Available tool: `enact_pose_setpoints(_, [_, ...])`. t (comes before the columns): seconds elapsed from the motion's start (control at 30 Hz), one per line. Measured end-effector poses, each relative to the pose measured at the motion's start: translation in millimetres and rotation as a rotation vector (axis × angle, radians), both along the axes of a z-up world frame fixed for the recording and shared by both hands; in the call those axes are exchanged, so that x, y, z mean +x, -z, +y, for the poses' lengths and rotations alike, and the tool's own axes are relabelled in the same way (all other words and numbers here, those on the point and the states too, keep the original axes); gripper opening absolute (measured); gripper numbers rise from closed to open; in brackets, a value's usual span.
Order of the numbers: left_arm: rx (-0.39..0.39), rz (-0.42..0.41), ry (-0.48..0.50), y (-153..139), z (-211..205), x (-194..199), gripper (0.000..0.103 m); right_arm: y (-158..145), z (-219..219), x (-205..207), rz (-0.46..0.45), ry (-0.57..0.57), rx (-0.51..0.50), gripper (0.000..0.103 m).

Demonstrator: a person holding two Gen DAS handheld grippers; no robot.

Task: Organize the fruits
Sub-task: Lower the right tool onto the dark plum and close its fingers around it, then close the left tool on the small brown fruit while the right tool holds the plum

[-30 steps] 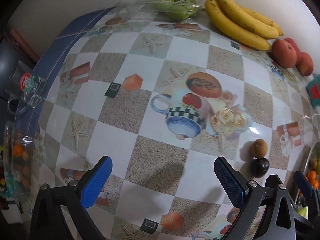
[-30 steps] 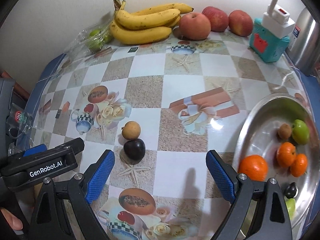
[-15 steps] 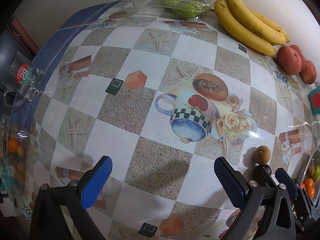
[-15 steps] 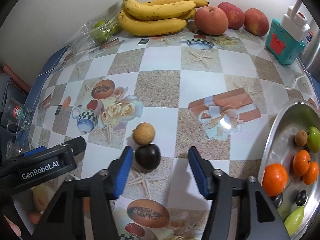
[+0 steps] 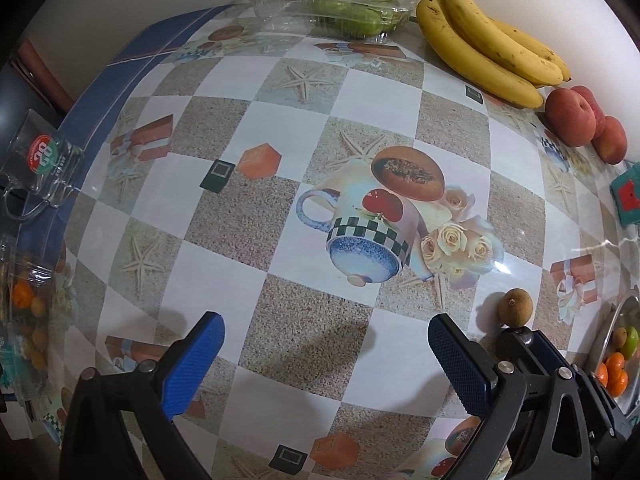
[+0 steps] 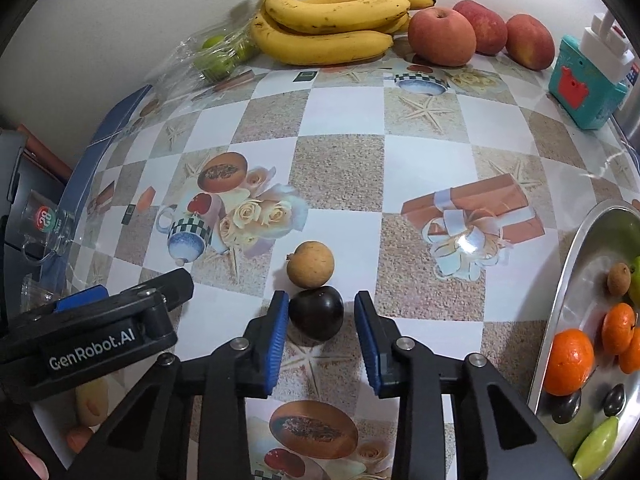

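Glossy checkered table (image 6: 340,168) is spreading wide. Steel tray (image 6: 560,300) is gleaming right of the plum. Left gripper (image 5: 326,350) is hanging agape. Right gripper (image 6: 322,326) is clamping the smooth, round, dark plum (image 6: 316,313), just below a rough tan longan (image 6: 310,264).

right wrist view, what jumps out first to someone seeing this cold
The right gripper sits low in the middle, its blue pads either side of a dark plum, with a tan round fruit touching it behind. Bananas and red apples line the wall, and a steel tray of oranges lies right.
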State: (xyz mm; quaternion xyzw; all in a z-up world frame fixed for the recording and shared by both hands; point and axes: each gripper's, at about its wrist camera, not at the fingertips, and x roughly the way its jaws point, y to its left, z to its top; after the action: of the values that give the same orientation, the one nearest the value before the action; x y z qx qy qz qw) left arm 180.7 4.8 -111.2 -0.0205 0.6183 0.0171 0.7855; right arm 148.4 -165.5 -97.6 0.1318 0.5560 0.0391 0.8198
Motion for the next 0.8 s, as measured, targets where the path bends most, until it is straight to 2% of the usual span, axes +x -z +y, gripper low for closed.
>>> enact_pose_setpoints(0.27, [-0.005,-0.005,0.000,-2.5,-1.8,-0.1,0.103,-2.0,-1.3,-1.9,0.003,0.000,0.022,0.028])
enact_pose_setpoints(0.37, [-0.034,-0.005,-0.002,-5.5,-2.5,1.1,0.103,-6.0,-3.6,-4.6,0.000,0.005,0.093,0.028])
enact_pose_setpoints(0.7, [-0.103,-0.037,0.040,-17.5,-21.8,3.5,0.101,-19.6,-21.6,-11.7,-0.004,0.072,0.060,0.028])
enact_pose_setpoints(0.8, [-0.142,-0.053,0.068,-21.6,-33.3,3.5,0.094,-22.8,-38.8,-15.3,0.000,0.126,0.048,0.028])
